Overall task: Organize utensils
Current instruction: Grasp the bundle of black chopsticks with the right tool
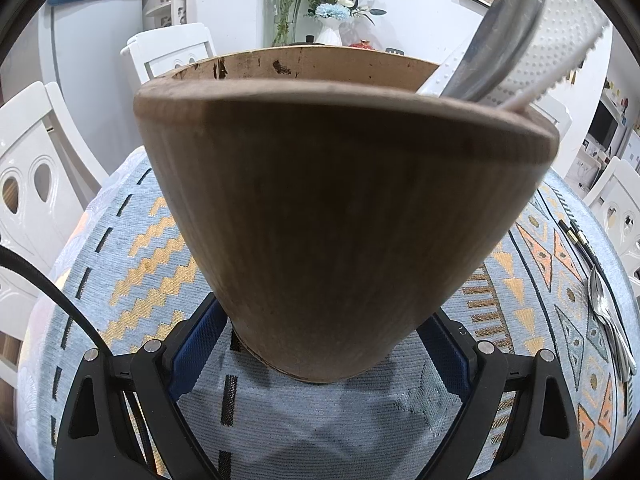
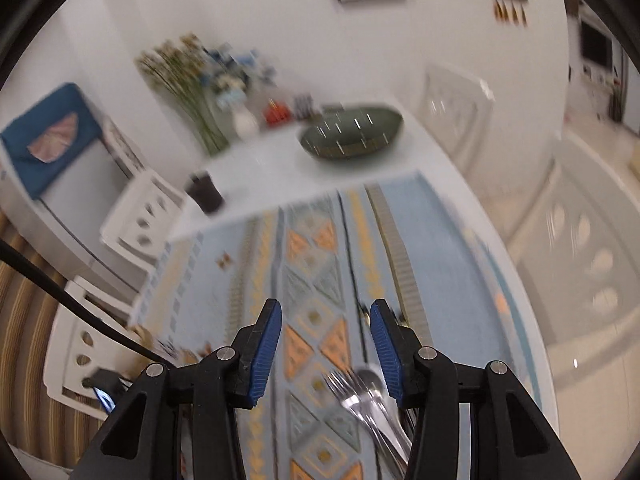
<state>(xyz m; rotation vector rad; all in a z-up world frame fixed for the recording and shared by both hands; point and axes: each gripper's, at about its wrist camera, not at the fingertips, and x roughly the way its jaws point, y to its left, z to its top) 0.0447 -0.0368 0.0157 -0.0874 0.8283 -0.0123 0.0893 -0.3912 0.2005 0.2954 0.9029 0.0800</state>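
Note:
A tall wooden utensil holder (image 1: 340, 220) fills the left wrist view, standing on the patterned tablecloth (image 1: 132, 240). My left gripper (image 1: 324, 320) is shut on its base, with a blue pad on each side. A grey metal ladle (image 1: 504, 36) and a white dotted rice paddle (image 1: 568, 32) stick out of the holder's right rim. A few metal utensils (image 1: 608, 312) lie at the cloth's right edge. In the blurred right wrist view, my right gripper (image 2: 326, 312) is open above the cloth with nothing between its pads. A fork (image 2: 352, 396) and a spoon (image 2: 372, 380) lie just below its right finger.
A green oval dish (image 2: 352, 132), a dark cup (image 2: 206, 194) and a white vase of flowers (image 2: 240, 116) stand on the table's far white part. White chairs (image 1: 36, 184) surround the table. A black cable (image 2: 60, 300) hangs at the left.

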